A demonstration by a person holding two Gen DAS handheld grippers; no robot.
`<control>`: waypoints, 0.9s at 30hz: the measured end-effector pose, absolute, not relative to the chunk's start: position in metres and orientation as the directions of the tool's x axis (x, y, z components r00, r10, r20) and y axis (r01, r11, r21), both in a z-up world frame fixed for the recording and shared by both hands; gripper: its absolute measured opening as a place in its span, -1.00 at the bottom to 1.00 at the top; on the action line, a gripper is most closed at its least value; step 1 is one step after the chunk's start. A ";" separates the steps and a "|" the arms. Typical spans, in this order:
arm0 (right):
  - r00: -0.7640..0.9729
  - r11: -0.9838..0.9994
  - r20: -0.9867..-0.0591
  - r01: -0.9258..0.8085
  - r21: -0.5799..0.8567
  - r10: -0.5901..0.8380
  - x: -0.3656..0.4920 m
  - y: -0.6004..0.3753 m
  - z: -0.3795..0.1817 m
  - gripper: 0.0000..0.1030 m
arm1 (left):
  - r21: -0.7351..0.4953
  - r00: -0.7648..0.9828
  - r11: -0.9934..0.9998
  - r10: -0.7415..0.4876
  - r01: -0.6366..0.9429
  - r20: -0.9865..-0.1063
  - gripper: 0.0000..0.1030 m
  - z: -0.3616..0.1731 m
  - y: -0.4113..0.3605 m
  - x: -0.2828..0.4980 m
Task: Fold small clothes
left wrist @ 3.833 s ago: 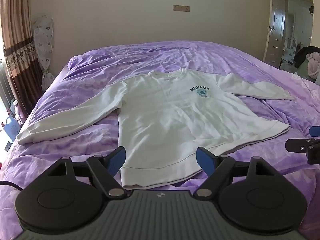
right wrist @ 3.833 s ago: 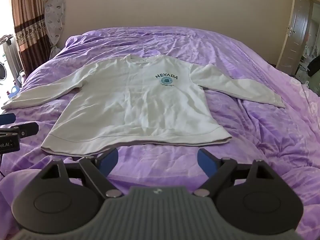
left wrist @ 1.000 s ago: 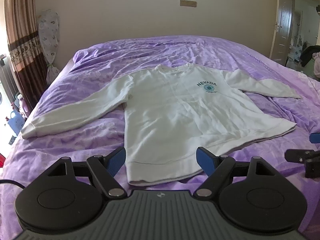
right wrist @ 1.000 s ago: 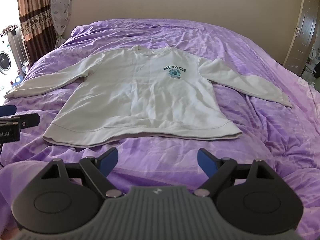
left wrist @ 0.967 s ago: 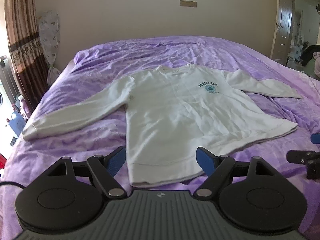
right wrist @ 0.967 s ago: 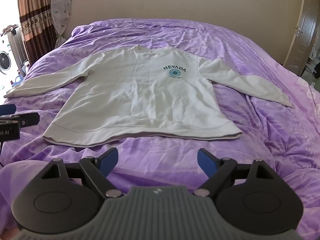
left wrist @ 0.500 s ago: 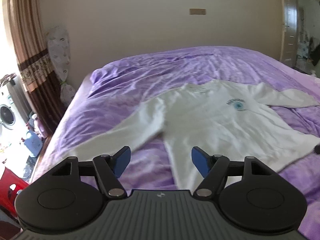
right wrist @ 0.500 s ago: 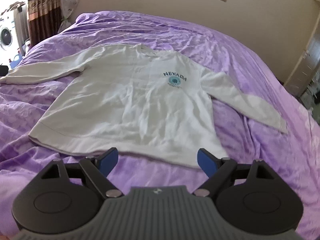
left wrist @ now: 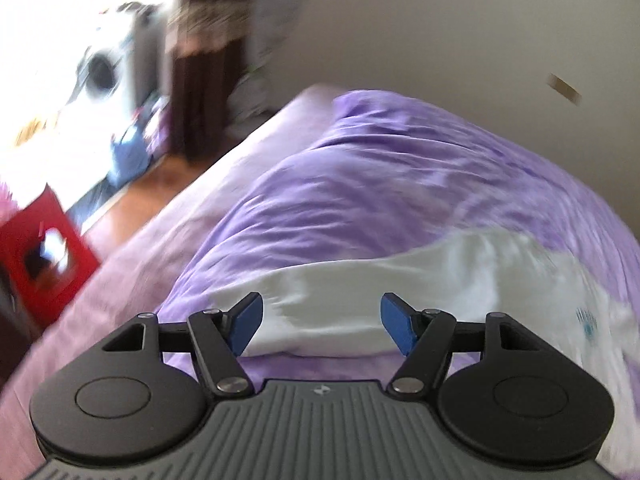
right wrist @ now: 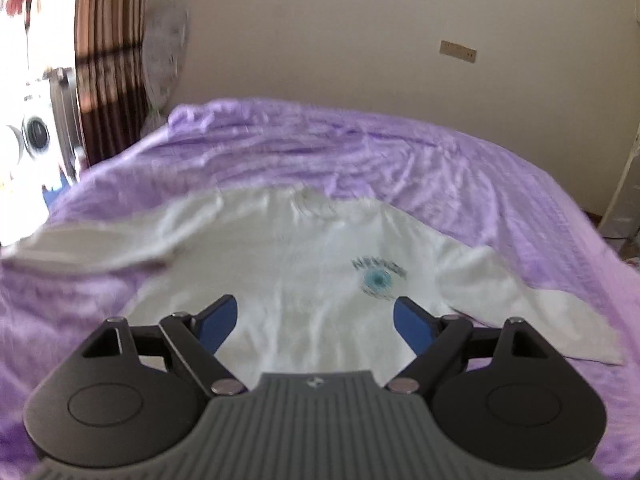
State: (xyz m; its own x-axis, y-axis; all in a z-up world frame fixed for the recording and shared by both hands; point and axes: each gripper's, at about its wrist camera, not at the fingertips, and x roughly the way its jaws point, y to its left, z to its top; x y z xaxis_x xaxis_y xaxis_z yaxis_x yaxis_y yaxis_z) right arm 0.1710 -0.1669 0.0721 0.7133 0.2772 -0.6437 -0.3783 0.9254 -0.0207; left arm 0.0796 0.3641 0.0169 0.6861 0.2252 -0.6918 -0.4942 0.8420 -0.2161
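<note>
One white sweatshirt [right wrist: 304,280] lies flat and face-up on the purple bedspread [right wrist: 460,168], collar toward the far wall, hem near, both sleeves spread out sideways. Its left sleeve [left wrist: 340,300] runs crosswise, left to right, directly in front of the left gripper [left wrist: 322,326], which sits closest to it; its jaws stand apart with nothing between them, the cloth lying beyond the blue pads. The right gripper [right wrist: 314,326] hangs over the body of the shirt just left of the teal chest print [right wrist: 378,276], jaws also apart and empty. So the left hand looks best placed for the sleeve's cuff end, and the fold should go inward, to the right.

Compared with a second ago, both views have swung: the left one has gone out to the bed's left edge and rolled, now showing floor and a red box [left wrist: 44,256], while the right one has closed in over the shirt. Both sets of jaws have just been narrowing slightly.
</note>
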 end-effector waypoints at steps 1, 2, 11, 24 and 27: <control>0.714 0.925 -0.635 -0.380 0.003 0.296 0.175 -0.163 0.067 0.37 | -0.262 0.679 0.815 0.205 -0.517 -0.705 0.54 0.006 0.380 0.079; 0.710 0.925 -0.635 -0.380 0.020 0.305 0.181 -0.159 0.061 0.25 | -0.310 0.671 0.785 0.175 -0.537 -0.720 0.54 -0.007 0.396 0.079; 0.629 0.927 -0.718 -0.370 0.062 0.299 0.220 -0.132 0.004 -0.21 | -0.478 0.654 0.596 0.109 -0.646 -0.748 0.38 -0.103 0.456 0.095; 0.579 0.939 -0.780 -0.342 0.033 0.238 0.249 -0.128 -0.036 -0.19 | -0.416 0.845 0.795 0.213 -0.442 -0.490 -0.96 0.043 0.386 0.146; 0.585 0.941 -0.774 -0.335 0.044 0.244 0.254 -0.135 -0.030 -0.19 | -0.351 0.895 0.872 0.187 -0.341 -0.405 -0.96 0.110 0.343 0.180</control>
